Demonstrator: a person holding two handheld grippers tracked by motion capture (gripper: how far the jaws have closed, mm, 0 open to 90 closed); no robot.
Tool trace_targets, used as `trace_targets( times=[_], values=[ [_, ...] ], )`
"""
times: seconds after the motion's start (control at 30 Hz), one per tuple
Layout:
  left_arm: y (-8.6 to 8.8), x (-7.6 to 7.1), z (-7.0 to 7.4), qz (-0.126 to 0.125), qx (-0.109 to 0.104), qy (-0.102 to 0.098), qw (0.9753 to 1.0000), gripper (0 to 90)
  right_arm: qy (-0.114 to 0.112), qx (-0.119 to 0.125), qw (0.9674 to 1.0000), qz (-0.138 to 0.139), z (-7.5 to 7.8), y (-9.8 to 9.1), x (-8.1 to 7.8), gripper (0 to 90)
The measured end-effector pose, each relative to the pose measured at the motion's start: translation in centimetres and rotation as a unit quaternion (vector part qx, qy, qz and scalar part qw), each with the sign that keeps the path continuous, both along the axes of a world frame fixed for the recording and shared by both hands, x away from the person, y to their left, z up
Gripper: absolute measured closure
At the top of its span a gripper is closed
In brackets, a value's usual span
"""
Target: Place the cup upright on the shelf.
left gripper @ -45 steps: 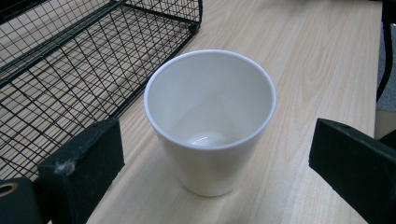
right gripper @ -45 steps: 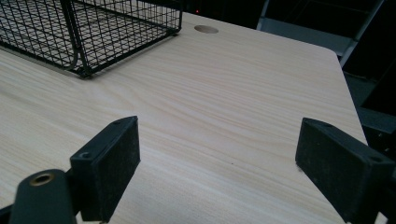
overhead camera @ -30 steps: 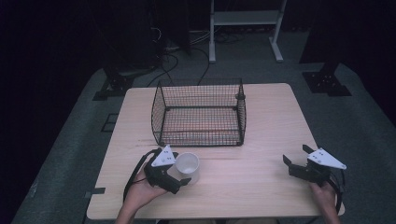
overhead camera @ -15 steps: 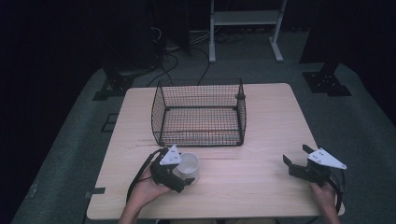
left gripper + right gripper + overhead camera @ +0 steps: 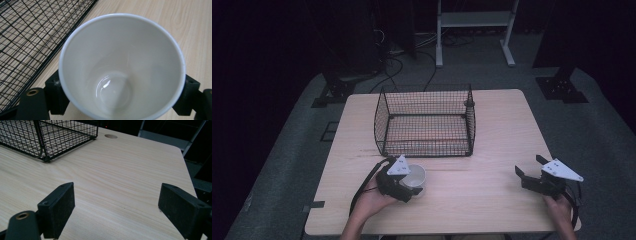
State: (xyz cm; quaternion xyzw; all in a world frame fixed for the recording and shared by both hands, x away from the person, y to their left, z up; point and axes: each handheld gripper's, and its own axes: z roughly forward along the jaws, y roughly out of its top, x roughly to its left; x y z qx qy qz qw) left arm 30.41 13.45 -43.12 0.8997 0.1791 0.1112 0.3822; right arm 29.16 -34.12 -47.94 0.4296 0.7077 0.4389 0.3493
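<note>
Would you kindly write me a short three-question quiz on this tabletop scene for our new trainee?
1. True or false: the white cup lies inside the wire basket.
2. Which one grips the cup: A) the left gripper, B) the right gripper, or C) neither?
3. In a few words, how do the right gripper's jaws stand?

Key:
1. False; the cup stands on the table, in front of the basket.
2. A; its jaws have just been closing and now press on the cup's sides.
3. Wide apart, with nothing between them.
</note>
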Motion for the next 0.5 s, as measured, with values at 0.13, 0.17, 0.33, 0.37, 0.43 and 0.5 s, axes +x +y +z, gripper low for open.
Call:
trace_targets(
  times=[0.13, 0.17, 0.33, 0.37, 0.43, 0.5],
  values=[
    [-0.1, 0.0, 0.0, -0.001, 0.0, 0.0, 1.0, 20.3, 0.0, 0.0, 1.0, 0.0, 0.0, 0.0, 0.0, 13.0],
    [0.0, 0.0, 0.1, -0.001, -0.005, -0.004, 1.0, 20.4, 0.0, 0.0, 1.0, 0.0, 0.0, 0.0, 0.0, 13.1],
    [0.2, 0.2, 0.7, 0.0, -0.026, -0.002, 0.9997, 20.4, 0.0, 0.002, 1.0, -0.001, 0.0, 0.0, 0.0, 13.0],
    [0.2, 0.3, 1.1, 0.0, -0.028, -0.005, 0.9996, 20.4, 0.0, 0.003, 1.0, -0.001, 0.0, 0.0, 0.0, 13.0],
    [0.2, 0.5, 1.3, 0.0, -0.03, -0.006, 0.9995, 20.4, 0.0, 0.002, 1.0, -0.001, 0.0, 0.0, 0.0, 13.1],
    [0.1, 0.7, 1.7, -0.003, -0.036, -0.004, 0.9993, 20.4, -0.001, 0.003, 1.0, -0.001, 0.0, 0.0, 0.0, 13.1]
  ],
)
